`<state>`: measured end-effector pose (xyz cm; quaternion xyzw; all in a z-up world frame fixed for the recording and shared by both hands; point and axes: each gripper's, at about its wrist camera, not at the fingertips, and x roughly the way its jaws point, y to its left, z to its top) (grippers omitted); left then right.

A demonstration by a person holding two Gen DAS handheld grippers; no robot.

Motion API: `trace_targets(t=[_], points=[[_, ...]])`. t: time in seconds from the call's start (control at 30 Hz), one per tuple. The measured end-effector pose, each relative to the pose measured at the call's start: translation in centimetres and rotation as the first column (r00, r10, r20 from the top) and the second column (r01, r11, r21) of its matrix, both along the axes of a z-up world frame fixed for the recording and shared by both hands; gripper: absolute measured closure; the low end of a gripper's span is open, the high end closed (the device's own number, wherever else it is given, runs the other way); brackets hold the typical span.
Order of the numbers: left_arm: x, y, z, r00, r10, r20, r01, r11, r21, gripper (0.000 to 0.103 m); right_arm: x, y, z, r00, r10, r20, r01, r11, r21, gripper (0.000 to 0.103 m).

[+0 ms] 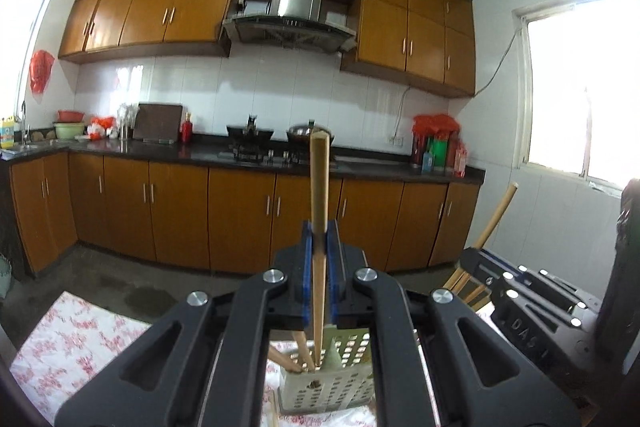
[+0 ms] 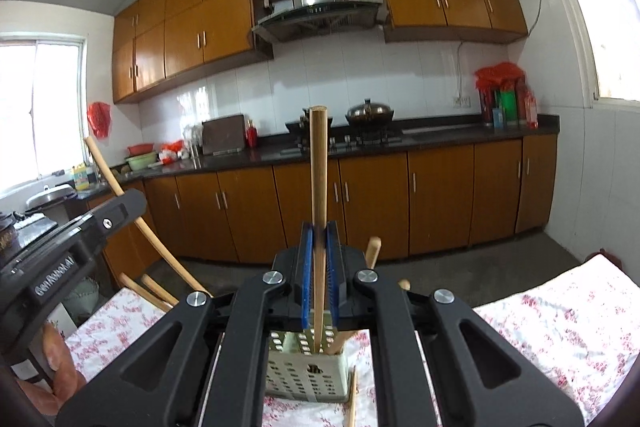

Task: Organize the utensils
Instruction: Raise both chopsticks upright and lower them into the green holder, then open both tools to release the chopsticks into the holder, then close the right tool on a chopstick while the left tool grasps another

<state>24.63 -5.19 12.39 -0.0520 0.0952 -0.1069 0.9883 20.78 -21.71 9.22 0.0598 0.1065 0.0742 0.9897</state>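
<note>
My left gripper (image 1: 320, 231) is shut on an upright wooden chopstick (image 1: 319, 179). The chopstick's lower end reaches into a pale green perforated utensil holder (image 1: 348, 383) that has other chopsticks (image 1: 301, 351) in it. My right gripper (image 2: 319, 231) is shut on a second upright chopstick (image 2: 319, 167), which also dips into the holder (image 2: 296, 383). Each gripper shows in the other's view: the right gripper (image 1: 476, 254) at the right edge, the left gripper (image 2: 134, 201) at the left with its chopstick (image 2: 116, 183) slanting. More chopsticks (image 2: 374, 251) lean in the holder.
The holder stands on a floral tablecloth (image 2: 560, 327), with a loose chopstick (image 2: 352, 399) lying beside it. Beyond the floor runs a dark kitchen counter (image 1: 168, 151) with a stove and a wok (image 2: 369, 113). A person's hand (image 2: 52, 359) shows at the lower left.
</note>
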Motion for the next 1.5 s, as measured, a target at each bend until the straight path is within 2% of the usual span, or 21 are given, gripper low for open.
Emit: trace_targets(t=[0.1, 0.17, 0.23, 0.33, 0.47, 0.57, 0.67, 0.73, 0.8, 0.83, 0.9, 0.97, 1.07, 1.17, 1.2, 1.23, 1.27, 1.5], points=[[0.5, 0.3, -1.1, 1.0, -0.004, -0.029, 0.004, 1.0, -0.004, 0.095, 0.2, -0.1, -0.4, 1.0, 0.001, -0.021, -0.001, 1.0, -0.002, 0.094], [0.7, 0.5, -1.5, 0.999, -0.005, -0.038, 0.005, 1.0, -0.008, 0.093, 0.2, -0.2, -0.3, 1.0, -0.002, -0.027, 0.002, 1.0, -0.001, 0.089], [0.7, 0.8, -1.5, 0.999, -0.008, -0.037, 0.008, 1.0, -0.011, 0.089, -0.2, -0.3, -0.1, 1.0, -0.005, -0.023, 0.006, 1.0, 0.007, 0.073], [0.1, 1.1, -1.2, 1.0, -0.006, -0.027, 0.006, 1.0, -0.021, 0.079, -0.7, -0.7, 0.7, 1.0, -0.01, -0.01, 0.01, 1.0, 0.02, 0.072], [-1.4, 2.0, -0.5, 1.0, 0.001, -0.016, -0.002, 0.999, -0.033, 0.075, -2.6, -1.6, 1.7, 0.999, -0.034, 0.013, 0.033, 0.999, 0.023, 0.071], [-3.6, 3.5, -0.3, 1.0, 0.017, -0.015, -0.018, 0.999, -0.047, 0.07, -3.9, -2.5, 1.5, 0.998, -0.056, 0.0, 0.056, 0.998, 0.028, 0.065], [-5.7, 5.5, -1.1, 0.998, 0.051, -0.048, -0.053, 0.997, -0.05, 0.066, -4.7, -3.6, -0.3, 0.993, -0.09, -0.073, 0.091, 0.996, 0.01, 0.064], [-6.6, 6.9, -3.0, 0.989, 0.084, -0.118, -0.089, 0.995, -0.043, 0.062, -4.4, -4.2, -3.2, 0.979, -0.095, -0.182, 0.094, 0.996, -0.012, 0.064], [-6.8, 8.1, -5.5, 0.972, 0.097, -0.214, -0.107, 0.994, -0.033, 0.061, -3.8, -4.2, -6.0, 0.956, -0.061, -0.286, 0.059, 0.998, -0.017, 0.067], [-6.9, 8.5, -6.9, 0.961, 0.099, -0.26, -0.109, 0.994, -0.025, 0.061, -3.3, -4.1, -8.1, 0.932, -0.025, -0.363, 0.024, 1.0, -0.008, 0.072], [-6.7, 8.9, -9.6, 0.931, 0.103, -0.349, -0.11, 0.994, 0.001, 0.061, -2.7, -3.3, -11.5, 0.881, 0.028, -0.473, -0.029, 1.0, 0.006, 0.074], [-6.4, 9.0, -12.6, 0.892, 0.095, -0.443, -0.094, 0.995, 0.023, 0.062, -2.4, -2.2, -14.3, 0.837, 0.054, -0.544, -0.062, 0.998, 0.004, 0.074], [-6.7, 8.4, -15.8, 0.853, 0.065, -0.517, -0.053, 0.998, 0.037, 0.064, -2.5, -0.6, -16.9, 0.799, 0.067, -0.598, -0.092, 0.996, -0.012, 0.074], [-7.0, 6.8, -17.9, 0.833, 0.031, -0.552, 0.001, 0.998, 0.057, 0.065, -2.2, 0.5, -18.0, 0.779, 0.055, -0.624, -0.097, 0.995, -0.033, 0.074], [-6.9, 6.3, -18.2, 0.829, 0.025, -0.559, 0.013, 0.998, 0.063, 0.065, -2.0, 0.8, -18.4, 0.772, 0.045, -0.634, -0.096, 0.994, -0.046, 0.078], [-6.9, 5.7, -18.8, 0.821, 0.017, -0.57, 0.03, 0.997, 0.073, 0.066, -1.8, 0.8, -18.7, 0.764, 0.04, -0.644, -0.096, 0.994, -0.053, 0.092], [-6.7, 5.1, -19.1, 0.815, 0.013, -0.58, 0.041, 0.996, 0.08, 0.066, -1.5, 0.3, -19.0, 0.757, 0.036, -0.652, -0.094, 0.994, -0.054, 0.094], [-5.3, 2.4, -22.2, 0.764, 0.029, -0.645, 0.081, 0.987, 0.141, 0.077, -2.0, -2.5, -19.0, 0.769, -0.013, -0.64, -0.022, 0.999, -0.047, 0.095]])
